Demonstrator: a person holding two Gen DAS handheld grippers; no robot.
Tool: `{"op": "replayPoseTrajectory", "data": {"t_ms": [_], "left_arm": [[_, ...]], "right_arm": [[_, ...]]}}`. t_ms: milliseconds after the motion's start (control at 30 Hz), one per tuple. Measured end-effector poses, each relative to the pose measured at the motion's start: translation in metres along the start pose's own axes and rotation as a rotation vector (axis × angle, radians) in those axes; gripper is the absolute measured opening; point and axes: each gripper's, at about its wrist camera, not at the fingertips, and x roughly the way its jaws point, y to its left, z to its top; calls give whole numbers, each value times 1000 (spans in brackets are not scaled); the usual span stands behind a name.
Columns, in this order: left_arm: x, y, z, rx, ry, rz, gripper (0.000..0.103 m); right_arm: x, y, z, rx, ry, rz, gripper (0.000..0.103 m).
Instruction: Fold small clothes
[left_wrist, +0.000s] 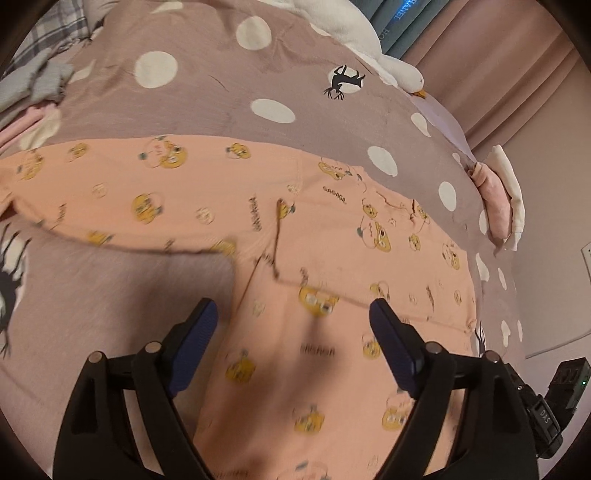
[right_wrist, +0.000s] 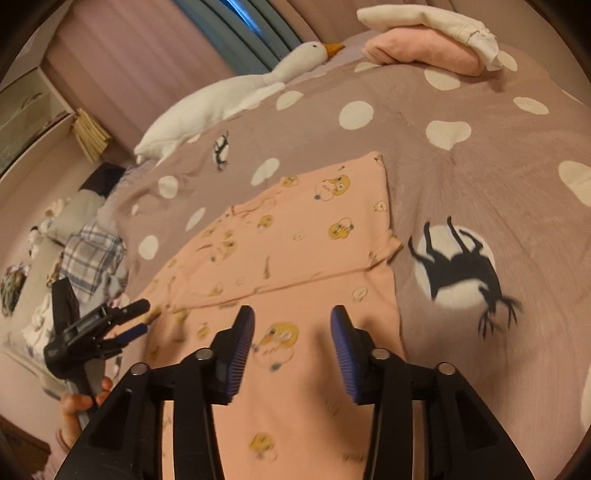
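my left gripper (left_wrist: 293, 314) spread, empty, over peach garment (left_wrist: 332, 258); garment flat on dotted bedspread (left_wrist: 207, 107), one fold laid, so jaws likely freed for next edge; my right gripper (right_wrist: 291, 321) half spread, pinching nothing; right view alone shows my left hand (right_wrist: 79, 408); left view alone shows long sleeve.

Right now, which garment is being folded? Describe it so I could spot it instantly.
Start from the mauve bedspread with white dots. The peach garment lies flat at its middle. Unlike the plain pink and white folded clothes at the far edge, it carries yellow cartoon prints.
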Motion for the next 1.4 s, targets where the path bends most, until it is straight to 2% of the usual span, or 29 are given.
{"op": "replayPoseTrajectory", "data": {"t_ms": [300, 433, 533, 567, 867, 1167, 1400], "left_arm": [[-45, -3, -33, 54, -44, 33, 89], [-62, -3, -45, 70, -67, 41, 90], [-74, 2, -53, 65, -83, 48, 98], [-78, 4, -55, 61, -91, 48, 101], [-100, 28, -77, 19, -112, 70, 101], [-110, 50, -85, -41, -126, 50, 102], [-110, 79, -75, -129, -143, 12, 102]], "right_arm": [[-23, 29, -21, -56, 3, 28, 49], [-32, 41, -32, -72, -3, 38, 58], [-36, 48, -41, -80, -4, 48, 61], [-37, 51, -43, -84, 1, 50, 62], [-40, 75, -61, -121, 24, 62, 73], [-35, 99, -73, -164, 50, 76, 73], [-26, 115, -75, -199, 79, 71, 73]]}}
